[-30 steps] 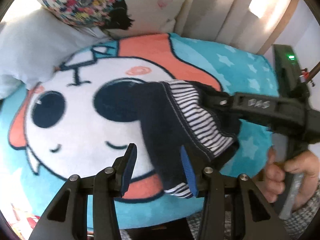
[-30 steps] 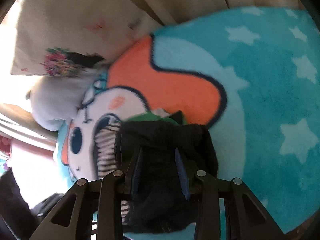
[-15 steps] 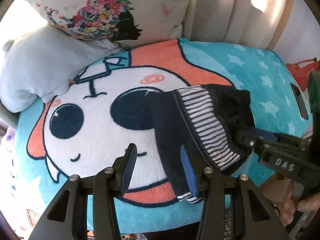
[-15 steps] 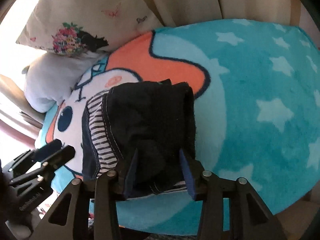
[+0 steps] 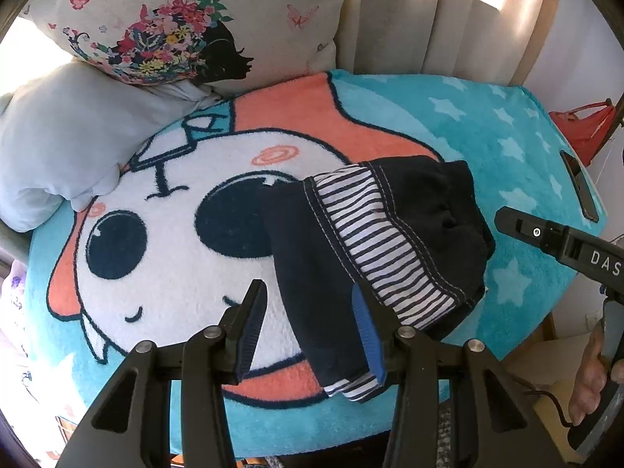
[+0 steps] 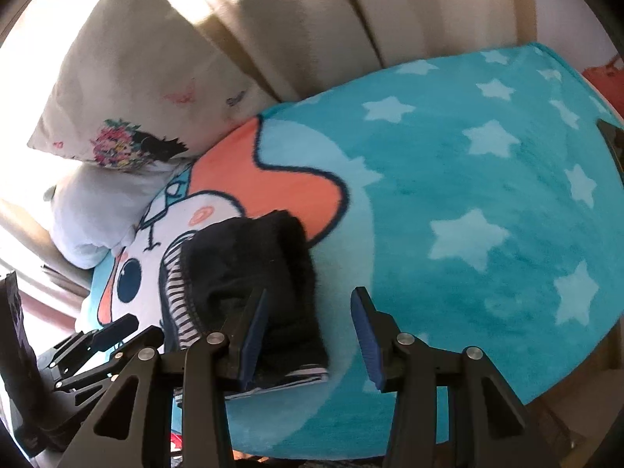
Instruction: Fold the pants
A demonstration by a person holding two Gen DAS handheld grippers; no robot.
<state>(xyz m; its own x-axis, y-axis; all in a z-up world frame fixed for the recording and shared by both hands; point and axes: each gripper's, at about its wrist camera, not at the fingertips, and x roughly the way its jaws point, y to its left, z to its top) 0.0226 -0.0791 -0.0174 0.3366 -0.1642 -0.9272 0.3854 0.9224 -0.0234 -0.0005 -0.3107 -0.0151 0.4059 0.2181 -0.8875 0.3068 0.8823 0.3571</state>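
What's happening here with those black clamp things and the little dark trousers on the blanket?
A person is folding a small pair of dark pants with a handheld gripper in each hand. The pants, showing a striped lining, lie bunched and folded on a cartoon blanket. Both the left gripper and the right gripper have open jaws and hold nothing; the pants lie just beyond them. Two pillows sit behind.
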